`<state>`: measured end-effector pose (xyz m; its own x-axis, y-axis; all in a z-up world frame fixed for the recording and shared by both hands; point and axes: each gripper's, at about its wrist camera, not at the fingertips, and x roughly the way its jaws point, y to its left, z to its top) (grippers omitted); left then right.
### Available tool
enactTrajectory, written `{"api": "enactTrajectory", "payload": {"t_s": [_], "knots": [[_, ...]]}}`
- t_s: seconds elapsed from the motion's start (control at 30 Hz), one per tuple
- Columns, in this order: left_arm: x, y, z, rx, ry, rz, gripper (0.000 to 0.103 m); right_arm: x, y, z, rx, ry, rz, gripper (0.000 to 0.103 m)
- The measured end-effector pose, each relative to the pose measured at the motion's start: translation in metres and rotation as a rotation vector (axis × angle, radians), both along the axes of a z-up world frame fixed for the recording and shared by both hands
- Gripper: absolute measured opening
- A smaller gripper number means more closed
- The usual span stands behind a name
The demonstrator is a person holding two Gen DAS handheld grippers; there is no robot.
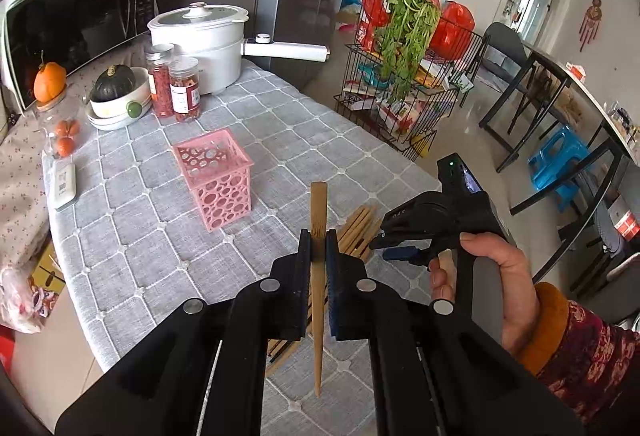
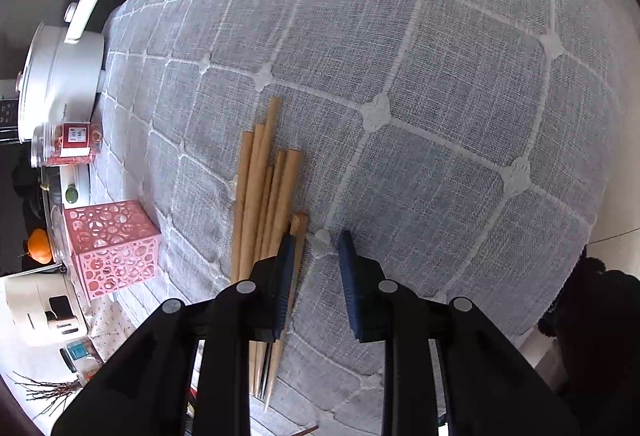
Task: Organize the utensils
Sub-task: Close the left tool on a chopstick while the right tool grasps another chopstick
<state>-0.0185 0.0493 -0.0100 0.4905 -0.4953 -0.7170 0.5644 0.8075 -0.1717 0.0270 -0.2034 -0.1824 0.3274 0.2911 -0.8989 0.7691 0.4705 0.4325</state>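
Note:
My left gripper (image 1: pixel 319 236) is shut on a single wooden chopstick (image 1: pixel 318 207), held above the grey checked tablecloth (image 1: pixel 168 236). A pink perforated basket (image 1: pixel 214 181) stands empty ahead and to the left. A bundle of wooden chopsticks (image 1: pixel 358 228) lies on the cloth to the right. In the right wrist view my right gripper (image 2: pixel 316 240) is open just above the cloth, its left finger touching the bundle (image 2: pixel 264 187). The basket (image 2: pixel 110 248) is at the far left there.
A white electric pot (image 1: pixel 200 35), two red-filled jars (image 1: pixel 176 85), a bowl with a dark squash (image 1: pixel 116 91), oranges and a microwave (image 1: pixel 76 19) stand at the back left. A wire rack with greens (image 1: pixel 404 67) stands past the table's right edge.

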Motion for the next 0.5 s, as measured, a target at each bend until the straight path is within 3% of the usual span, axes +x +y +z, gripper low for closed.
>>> {"api": "enactTrajectory", "payload": {"t_s": [0.23, 0.37, 0.43, 0.5], "knots": [[-0.004, 0.010, 0.009, -0.025, -0.007, 0.015, 0.007, 0.023, 0.022, 0.007, -0.178, 0.067, 0.099, 0.025], [-0.006, 0.012, 0.011, -0.025, -0.012, 0.026, 0.007, 0.026, 0.032, 0.008, -0.277, 0.066, 0.149, 0.019], [-0.008, 0.013, 0.012, -0.023, -0.018, 0.031, 0.007, 0.019, 0.027, 0.006, -0.250, 0.030, 0.138, 0.015], [-0.010, 0.017, 0.016, -0.028, -0.026, 0.045, 0.007, 0.007, 0.011, 0.002, -0.149, -0.032, 0.088, 0.011]]}}
